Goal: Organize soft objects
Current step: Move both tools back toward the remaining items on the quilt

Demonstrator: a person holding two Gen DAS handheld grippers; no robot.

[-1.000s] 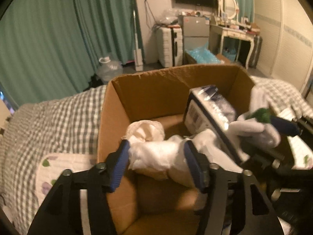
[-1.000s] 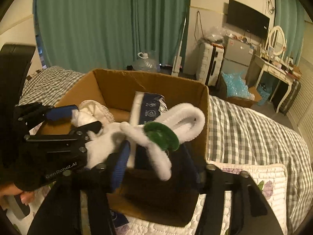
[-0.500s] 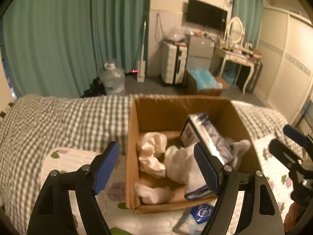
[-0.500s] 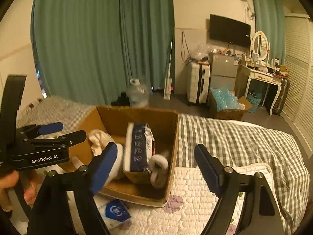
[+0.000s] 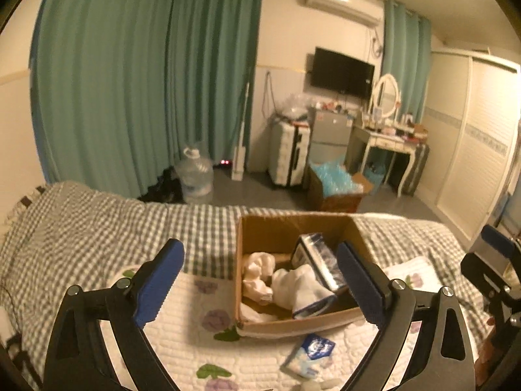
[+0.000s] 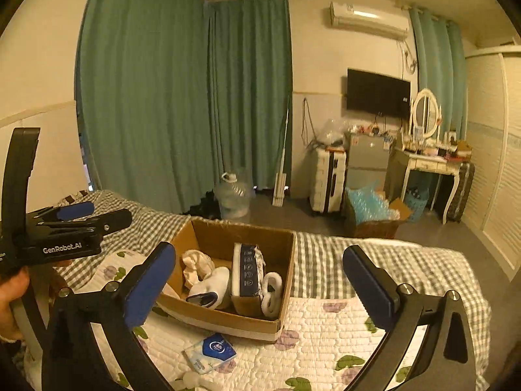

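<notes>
The tissue pack [image 5: 310, 355] lies on the quilt [image 5: 182, 319] before the box [image 5: 242, 260], nearer our left gripper [image 5: 260, 285]; both it and our right gripper [image 6: 259, 288] have just been opening, wide and empty.

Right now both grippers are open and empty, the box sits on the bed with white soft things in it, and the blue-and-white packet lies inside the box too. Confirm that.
Not quite. The packet lies outside the box, on the quilt in front of it, as the right wrist view shows. The rest holds: left gripper and right gripper are open and empty, their jaws having just opened.
</notes>
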